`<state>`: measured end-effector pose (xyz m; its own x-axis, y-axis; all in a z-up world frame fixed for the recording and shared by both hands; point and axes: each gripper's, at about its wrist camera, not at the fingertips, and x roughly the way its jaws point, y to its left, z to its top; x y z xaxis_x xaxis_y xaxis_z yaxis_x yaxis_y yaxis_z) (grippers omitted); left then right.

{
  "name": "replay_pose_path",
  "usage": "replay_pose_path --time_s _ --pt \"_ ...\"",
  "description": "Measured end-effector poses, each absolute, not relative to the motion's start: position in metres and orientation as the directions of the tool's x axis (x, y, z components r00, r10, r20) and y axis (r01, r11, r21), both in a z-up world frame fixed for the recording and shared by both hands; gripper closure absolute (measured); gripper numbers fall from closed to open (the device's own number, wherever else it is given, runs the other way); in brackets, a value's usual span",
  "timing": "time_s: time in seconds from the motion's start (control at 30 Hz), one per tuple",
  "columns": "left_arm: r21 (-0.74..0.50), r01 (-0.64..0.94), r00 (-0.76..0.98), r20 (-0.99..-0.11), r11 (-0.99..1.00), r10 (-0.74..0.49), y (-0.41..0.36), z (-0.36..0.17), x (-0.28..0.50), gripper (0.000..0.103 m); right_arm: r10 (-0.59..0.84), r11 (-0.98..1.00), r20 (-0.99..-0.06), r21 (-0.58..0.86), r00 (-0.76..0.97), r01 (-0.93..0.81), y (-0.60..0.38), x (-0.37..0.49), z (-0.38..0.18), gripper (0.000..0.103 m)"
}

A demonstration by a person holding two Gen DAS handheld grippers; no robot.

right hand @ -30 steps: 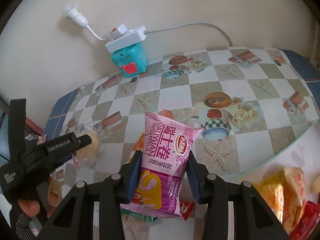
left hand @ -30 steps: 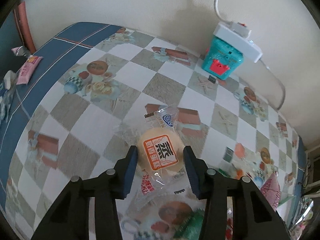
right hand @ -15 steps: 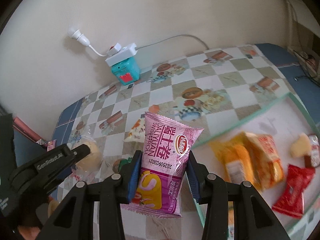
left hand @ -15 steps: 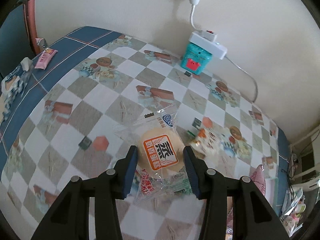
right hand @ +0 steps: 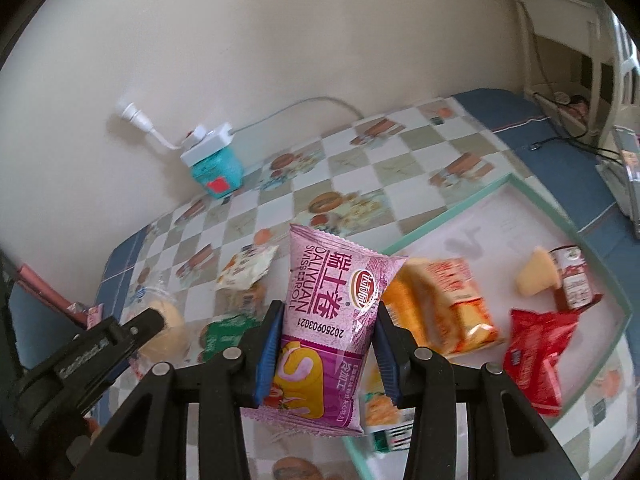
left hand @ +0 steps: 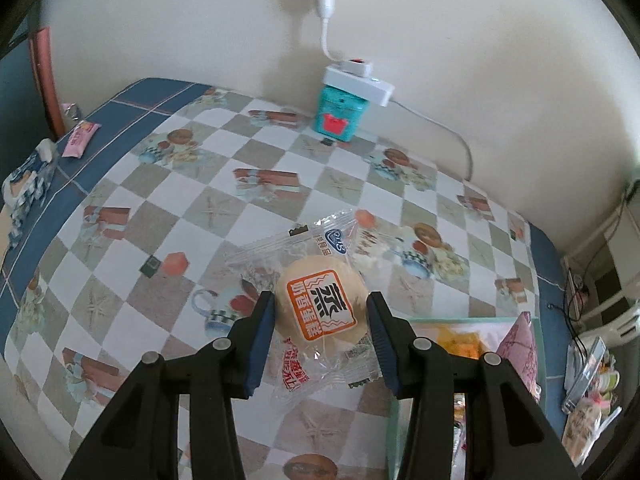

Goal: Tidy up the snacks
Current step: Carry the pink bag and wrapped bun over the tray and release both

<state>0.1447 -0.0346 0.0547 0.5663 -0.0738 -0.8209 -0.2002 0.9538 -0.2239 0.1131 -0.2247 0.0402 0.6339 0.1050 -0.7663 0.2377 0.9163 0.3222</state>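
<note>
My left gripper (left hand: 321,316) is shut on a round pale cake in a clear wrapper (left hand: 320,308) with an orange label, held above the checked tablecloth (left hand: 200,208). In the right wrist view my right gripper (right hand: 326,328) is shut on a pink Swiss roll packet (right hand: 332,308), held upright near the left edge of a green-rimmed white tray (right hand: 452,208). The tray holds orange packets (right hand: 448,300), a red packet (right hand: 536,344), a pale cone-shaped snack (right hand: 536,276) and a small red-labelled pack (right hand: 572,276). The left gripper (right hand: 148,324) with its cake shows at lower left of the right wrist view.
A teal box (left hand: 338,114) with a white power strip (left hand: 358,80) on it stands by the wall. A white-orange packet (right hand: 246,266) and a green packet (right hand: 224,328) lie on the cloth left of the tray. A pink bar (left hand: 80,138) lies at the far left edge.
Both grippers have risen and swung right with their snacks still gripped. The tray and its packets have come into view under the right gripper, and its corner now shows beside the left one.
</note>
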Motion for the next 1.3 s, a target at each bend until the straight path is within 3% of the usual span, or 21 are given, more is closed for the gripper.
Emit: replay_pose_path --time_s 0.6,1.3 --pt "-0.238 0.106 0.535 -0.805 0.965 -0.258 -0.146 0.055 0.133 0.055 -0.1 0.828 -0.779 0.279 0.619 0.486 -0.345 0.085 0.036 0.058" --pt "-0.218 0.09 0.425 -0.874 0.972 -0.235 -0.155 -0.002 0.162 0.055 -0.075 0.823 -0.83 0.26 0.552 0.504 -0.359 0.098 -0.001 0.058"
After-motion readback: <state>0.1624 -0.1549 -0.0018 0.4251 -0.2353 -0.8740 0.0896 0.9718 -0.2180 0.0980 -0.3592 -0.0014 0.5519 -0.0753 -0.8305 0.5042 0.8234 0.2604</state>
